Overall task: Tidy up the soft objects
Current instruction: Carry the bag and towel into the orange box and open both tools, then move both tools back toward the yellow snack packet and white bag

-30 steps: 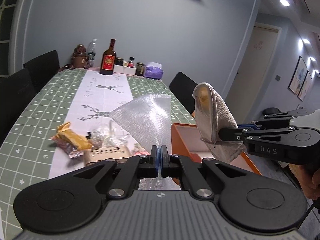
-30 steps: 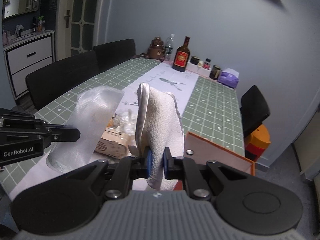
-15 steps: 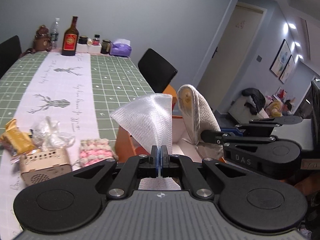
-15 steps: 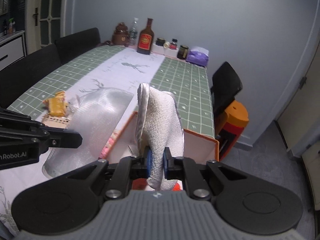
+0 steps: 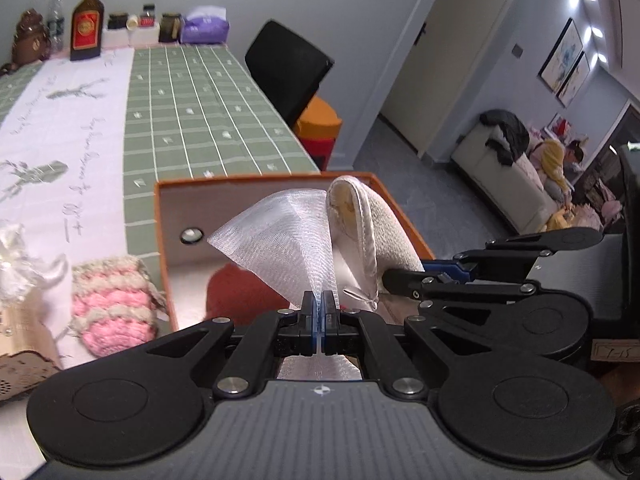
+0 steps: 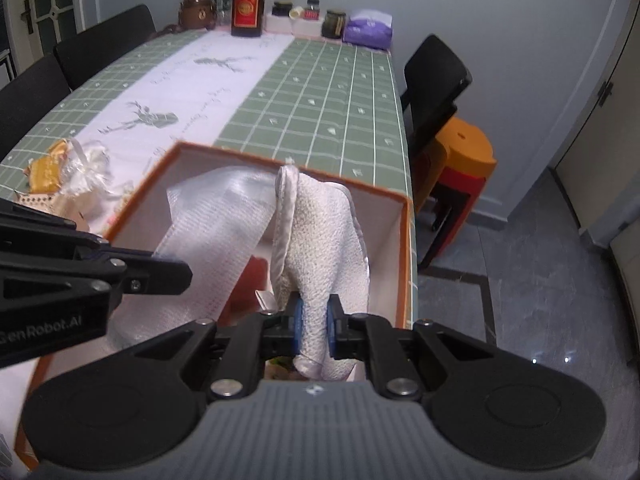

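Left gripper pinched tight on mesh cloth, right gripper clamped on towel, both above orange box.

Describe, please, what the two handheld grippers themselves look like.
Both the left gripper and the right gripper are matte black linkages with silver pivot screws, blue finger pads, round side discs and a ribbed grey body. The left one reads "GenRobot.AI" in white.
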A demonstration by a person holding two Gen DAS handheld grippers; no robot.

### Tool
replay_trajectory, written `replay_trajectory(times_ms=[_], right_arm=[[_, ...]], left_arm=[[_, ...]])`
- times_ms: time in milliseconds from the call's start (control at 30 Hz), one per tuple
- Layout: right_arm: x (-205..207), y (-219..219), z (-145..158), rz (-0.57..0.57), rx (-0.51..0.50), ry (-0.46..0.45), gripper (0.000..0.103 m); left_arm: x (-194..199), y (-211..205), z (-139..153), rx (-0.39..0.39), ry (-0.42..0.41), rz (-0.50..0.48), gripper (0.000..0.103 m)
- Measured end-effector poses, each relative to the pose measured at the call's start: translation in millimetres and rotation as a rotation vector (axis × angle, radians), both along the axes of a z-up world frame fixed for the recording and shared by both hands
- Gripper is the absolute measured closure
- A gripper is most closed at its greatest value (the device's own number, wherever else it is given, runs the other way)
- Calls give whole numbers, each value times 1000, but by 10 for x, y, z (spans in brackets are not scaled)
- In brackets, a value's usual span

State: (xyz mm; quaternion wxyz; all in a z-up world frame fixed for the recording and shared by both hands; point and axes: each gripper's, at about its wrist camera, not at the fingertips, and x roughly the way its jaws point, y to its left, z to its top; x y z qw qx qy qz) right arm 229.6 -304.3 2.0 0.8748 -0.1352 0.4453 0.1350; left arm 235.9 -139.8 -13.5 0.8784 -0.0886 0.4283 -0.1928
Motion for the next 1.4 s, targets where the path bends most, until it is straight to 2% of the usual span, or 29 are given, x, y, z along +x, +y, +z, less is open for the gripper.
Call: replay_trajectory(times_ms=[100,267,433,500,633,733,833,900,967,1200,1400], right_arm=[[54,-47,-135,1,-12,31,93],[105,-51,-304,13,-15,69,92],[128,18,-356,33,-27,84,88],[125,48,-356,37,-35,87,86],[101,109,-318,38,-71,69,74],[55,134,-250,42,-80,56,72],[-4,167,-177,41,-93,37,68],[-56,190,-123,37,-104,19,65],[-119,216,-67,39,-101,6,62],[-457,419,127,45,-102,-85,61],[-826,675,279,55,-29,-187,56]], left_arm=[[91,-41,-153,15,60,-11,102],[145,-82,-292,37,109,-13,102],[127,-69,-308,59,118,-9,98],[107,-59,-284,60,116,-13,88],[71,-69,-219,69,100,-5,84],[10,-6,-150,56,87,-4,80],[-70,48,-63,53,67,7,71],[-137,109,-8,46,46,19,61],[-203,177,45,34,30,25,59],[-568,396,246,27,-84,50,58],[-963,658,403,42,-216,88,57]])
